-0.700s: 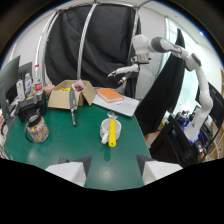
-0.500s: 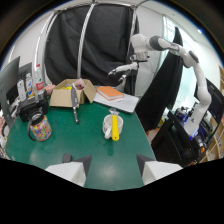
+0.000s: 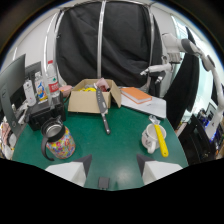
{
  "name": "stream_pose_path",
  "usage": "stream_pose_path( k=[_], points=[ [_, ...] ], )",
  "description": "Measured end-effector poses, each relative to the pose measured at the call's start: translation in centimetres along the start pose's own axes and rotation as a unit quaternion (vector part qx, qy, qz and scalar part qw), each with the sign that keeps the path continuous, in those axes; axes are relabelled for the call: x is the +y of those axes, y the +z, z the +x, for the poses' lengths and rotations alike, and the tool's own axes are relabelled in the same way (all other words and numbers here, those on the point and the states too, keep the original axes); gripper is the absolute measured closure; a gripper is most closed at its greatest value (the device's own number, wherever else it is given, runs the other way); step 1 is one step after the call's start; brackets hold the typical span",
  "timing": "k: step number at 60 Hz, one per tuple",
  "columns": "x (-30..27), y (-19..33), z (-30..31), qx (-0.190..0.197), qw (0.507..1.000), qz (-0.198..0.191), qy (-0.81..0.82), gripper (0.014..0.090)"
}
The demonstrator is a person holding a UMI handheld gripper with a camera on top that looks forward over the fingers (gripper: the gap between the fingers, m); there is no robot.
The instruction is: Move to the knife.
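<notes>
Knife point(image 3: 102, 110) beyond parted fingers point(image 3: 76, 169), seemingly propped on box point(image 3: 82, 101).

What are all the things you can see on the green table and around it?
Knife: one, grey blade and dark handle, leaning out of the cardboard box, beyond the fingers.
Cardboard box: one, tan, open, at the table's back.
Jar: one, clear with colourful bits, ahead of the left finger.
Mug: one, white, right of the knife.
Yellow tool: one, lying across the mug.
Orange book: one, on white papers.
Bottles: a few, white, on the black case.
Robot arm: one, white, behind the table.
Gripper: one, pale fingers, open, holding nothing.
</notes>
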Motion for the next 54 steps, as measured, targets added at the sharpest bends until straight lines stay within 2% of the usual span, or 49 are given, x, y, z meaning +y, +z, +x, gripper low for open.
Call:
stream_pose_path(
  k=[19,28,40,54],
  points=[
    [-5.4,13.1,-3.0,-0.012,1.0,0.003,0.007,0.0185],
    [-7.1,17.7,-3.5,-0.011,1.0,0.018,0.002,0.0187],
    [-7.7,20.8,-4.5,-0.02,1.0,0.019,0.007,0.019],
    [-7.9,21.5,-5.2,-0.026,1.0,0.015,0.007,0.0188]
  ],
)
